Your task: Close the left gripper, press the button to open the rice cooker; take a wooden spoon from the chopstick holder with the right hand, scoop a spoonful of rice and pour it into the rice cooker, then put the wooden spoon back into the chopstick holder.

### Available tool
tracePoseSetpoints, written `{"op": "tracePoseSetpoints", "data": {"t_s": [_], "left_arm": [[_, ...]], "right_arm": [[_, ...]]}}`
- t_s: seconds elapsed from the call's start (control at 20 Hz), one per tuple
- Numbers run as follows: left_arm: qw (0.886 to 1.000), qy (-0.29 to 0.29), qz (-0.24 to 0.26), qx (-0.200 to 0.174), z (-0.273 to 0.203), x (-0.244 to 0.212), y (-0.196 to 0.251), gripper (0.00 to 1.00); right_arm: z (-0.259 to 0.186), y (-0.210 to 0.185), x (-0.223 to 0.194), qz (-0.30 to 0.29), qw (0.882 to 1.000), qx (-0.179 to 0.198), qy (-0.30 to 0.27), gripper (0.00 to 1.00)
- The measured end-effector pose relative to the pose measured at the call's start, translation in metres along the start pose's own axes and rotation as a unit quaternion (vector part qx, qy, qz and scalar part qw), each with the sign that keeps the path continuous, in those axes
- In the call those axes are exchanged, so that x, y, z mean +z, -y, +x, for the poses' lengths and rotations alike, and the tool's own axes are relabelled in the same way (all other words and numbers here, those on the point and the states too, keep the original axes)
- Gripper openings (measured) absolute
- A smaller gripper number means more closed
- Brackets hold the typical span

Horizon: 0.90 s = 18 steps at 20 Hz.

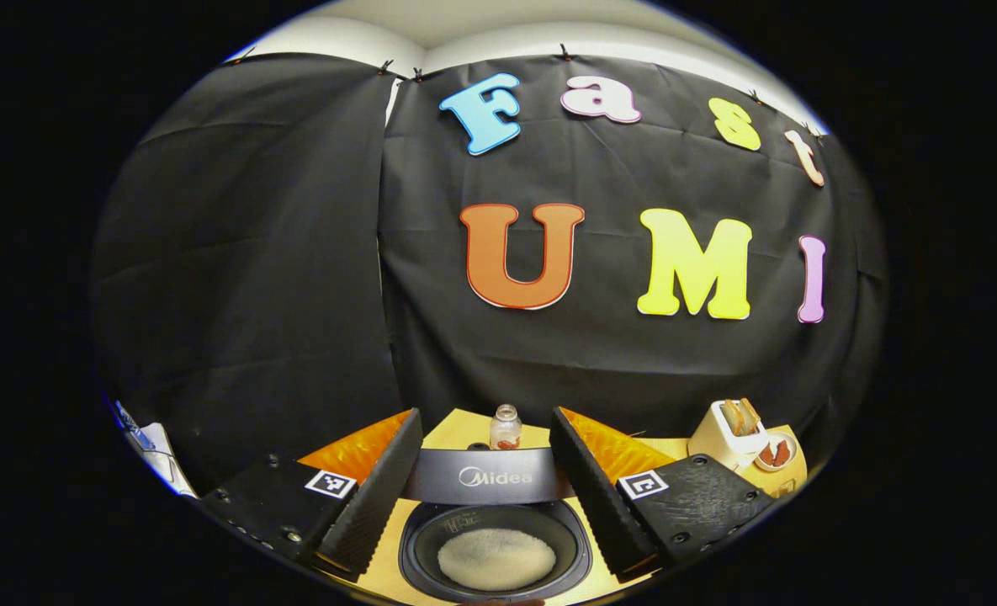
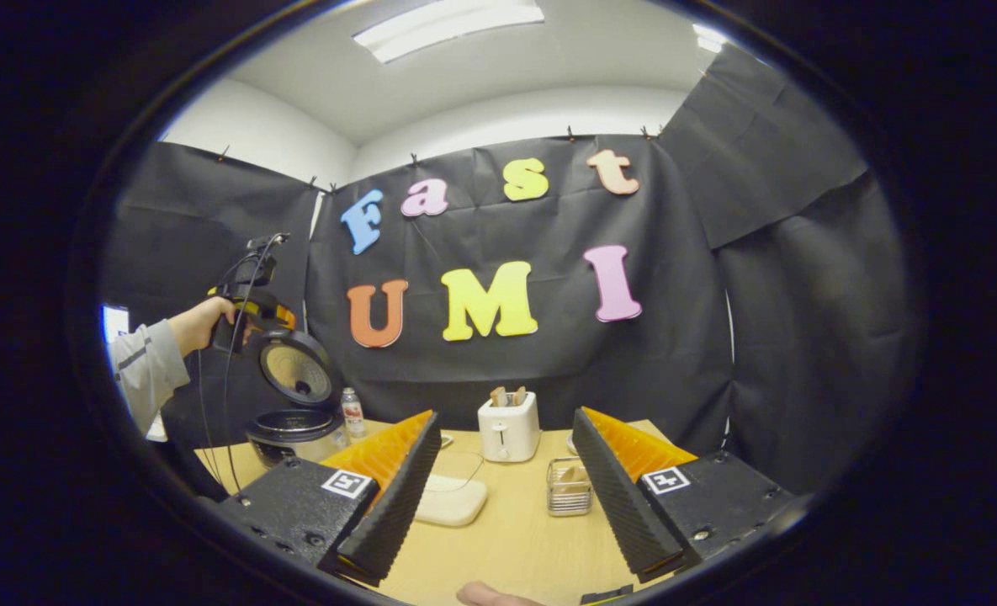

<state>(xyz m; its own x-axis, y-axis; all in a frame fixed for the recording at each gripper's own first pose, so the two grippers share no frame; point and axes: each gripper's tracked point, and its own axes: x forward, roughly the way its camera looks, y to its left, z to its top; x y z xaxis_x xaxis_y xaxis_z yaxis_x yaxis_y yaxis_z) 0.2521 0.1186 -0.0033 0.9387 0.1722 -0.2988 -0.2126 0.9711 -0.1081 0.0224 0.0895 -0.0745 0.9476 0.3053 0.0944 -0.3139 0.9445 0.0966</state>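
The rice cooker (image 1: 418, 539) stands open right below my left gripper (image 1: 485, 417), whose fingers are spread wide and hold nothing. Its dark inner pot holds a flat pile of white rice (image 1: 495, 557), and the raised lid (image 1: 494, 475) stands behind it. In the right gripper view, the cooker (image 2: 294, 431) sits at the far left with its lid (image 2: 296, 370) up, and a hand holds the left gripper (image 2: 250, 307) above it. My right gripper (image 2: 506, 417) is open and empty above the table. A wire chopstick holder (image 2: 570, 488) stands between its fingers, with something pale inside.
A white toaster (image 2: 508, 427) with bread stands at the back of the wooden table (image 2: 515, 539). A flat white dish (image 2: 450, 500) lies in front of it. A small bottle (image 2: 352, 411) stands beside the cooker. A small dish (image 1: 776, 454) sits beside the toaster (image 1: 729, 431).
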Motion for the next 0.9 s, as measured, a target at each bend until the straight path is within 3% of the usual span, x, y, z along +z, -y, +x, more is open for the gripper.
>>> {"op": "tracePoseSetpoints", "data": {"t_s": [0.25,0.3,0.35,0.4,0.45,0.5,0.55,0.9], "left_arm": [[0.999,-0.052,0.006,0.004,-0.026,-0.049,0.012,0.98],[0.998,-0.061,0.004,0.001,-0.034,-0.06,0.014,0.98],[0.998,-0.064,0.0,-0.003,-0.04,-0.067,0.018,0.97],[0.998,-0.065,0.0,-0.006,-0.047,-0.072,0.021,0.97],[0.997,-0.076,0.005,-0.008,-0.051,-0.084,0.024,0.98],[0.996,-0.088,0.009,-0.008,-0.055,-0.096,0.024,0.97],[0.994,-0.104,0.008,-0.009,-0.058,-0.106,0.024,0.97],[0.989,-0.141,0.019,-0.037,-0.069,-0.143,0.03,0.93]], "right_arm": [[0.002,0.0,-0.009,0.002,1.0,-0.01,-0.016,1.0],[0.001,-0.001,-0.009,0.003,1.0,-0.007,-0.018,0.95],[0.001,0.001,-0.007,0.001,1.0,-0.007,-0.018,1.0],[0.001,0.003,-0.007,0.0,1.0,-0.01,-0.018,0.94],[0.0,0.004,-0.007,-0.001,1.0,-0.011,-0.018,1.0],[0.0,0.003,-0.006,-0.001,1.0,-0.011,-0.017,0.94],[0.0,0.003,-0.007,0.0,1.0,-0.01,-0.018,1.0],[0.001,-0.002,-0.013,0.002,1.0,-0.001,-0.024,1.0]]}}
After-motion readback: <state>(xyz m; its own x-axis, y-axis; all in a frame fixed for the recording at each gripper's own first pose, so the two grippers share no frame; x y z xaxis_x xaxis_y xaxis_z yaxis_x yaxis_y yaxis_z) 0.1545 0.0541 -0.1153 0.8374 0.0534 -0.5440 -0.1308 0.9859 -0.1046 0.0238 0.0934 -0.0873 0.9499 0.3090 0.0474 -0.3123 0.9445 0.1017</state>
